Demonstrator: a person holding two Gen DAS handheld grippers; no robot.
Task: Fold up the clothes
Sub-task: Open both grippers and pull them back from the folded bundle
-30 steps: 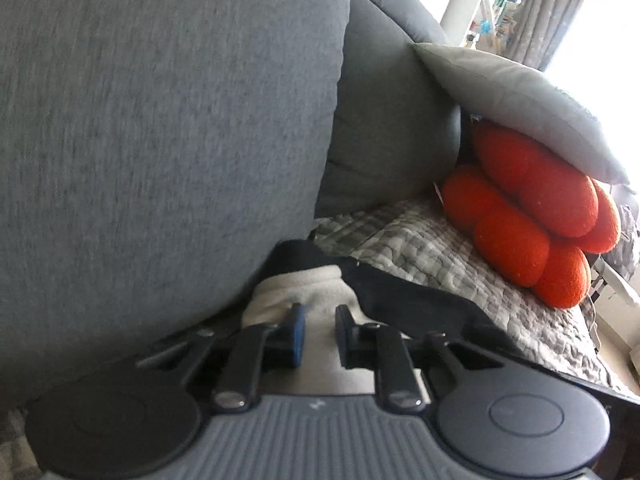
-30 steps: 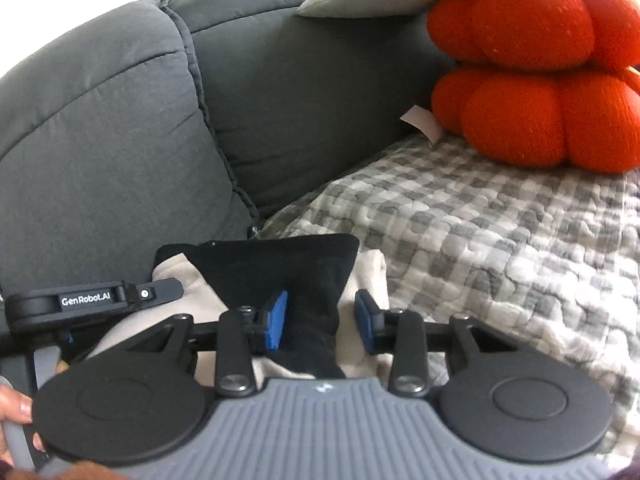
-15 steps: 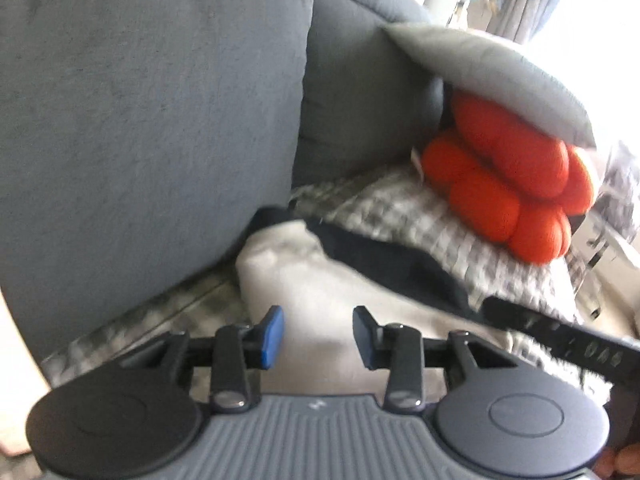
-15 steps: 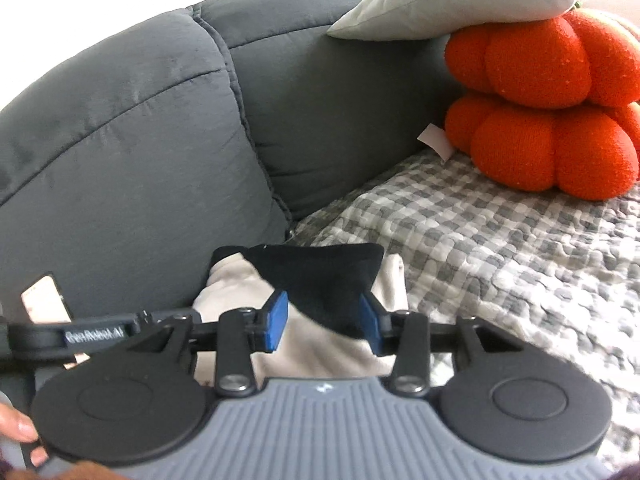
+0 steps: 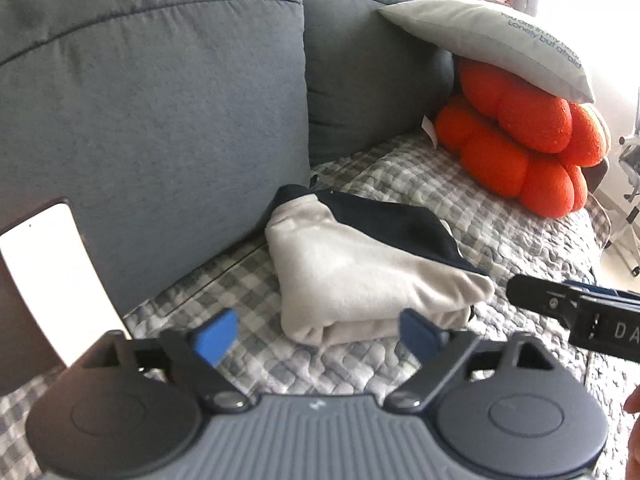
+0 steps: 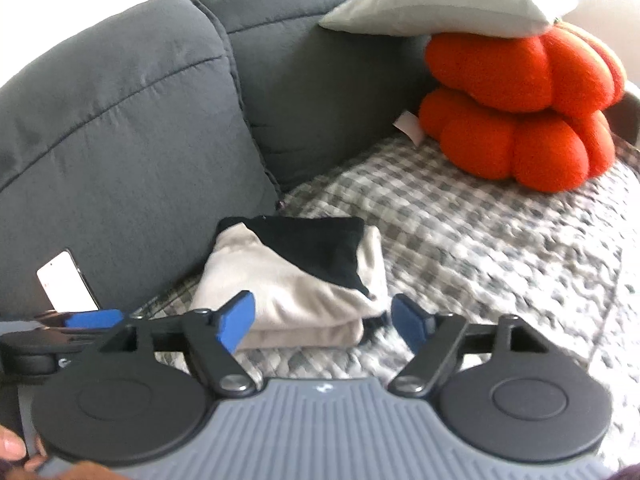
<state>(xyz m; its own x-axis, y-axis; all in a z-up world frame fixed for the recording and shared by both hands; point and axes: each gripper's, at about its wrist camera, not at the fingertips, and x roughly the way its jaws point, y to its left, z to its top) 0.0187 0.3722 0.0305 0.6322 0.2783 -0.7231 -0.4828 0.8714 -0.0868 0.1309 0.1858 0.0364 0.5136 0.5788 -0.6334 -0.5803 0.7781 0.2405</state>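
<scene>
A: How do the left tongs (image 5: 316,338) stand?

B: Spread wide, the jaws having just been opening, with nothing pinched between them. The right tongs (image 6: 324,322) are the same: jaws just opened, pads clear of any cloth.

A: And the folded clothes (image 5: 360,276)?

B: A compact bundle, pale cloth under a black layer, lying on the checked blanket (image 5: 480,220) over the sofa seat. From the left tongs it sits at about twelve to one o'clock, just beyond the tips. From the right tongs it sits at about eleven o'clock (image 6: 296,280), also just beyond.

A: Its long axis?

B: Roughly from eleven to four o'clock in the left view, the folded edge facing the tongs. Neither pair looks clearly nearer; both hang just in front of it.

A: Anything around it?

B: The grey back cushion (image 5: 160,120) at ten o'clock, touching the bundle's far end; orange cushions (image 5: 520,140) at two o'clock, well apart, under a grey pillow (image 5: 480,36). I'd judge this fold finished.
</scene>
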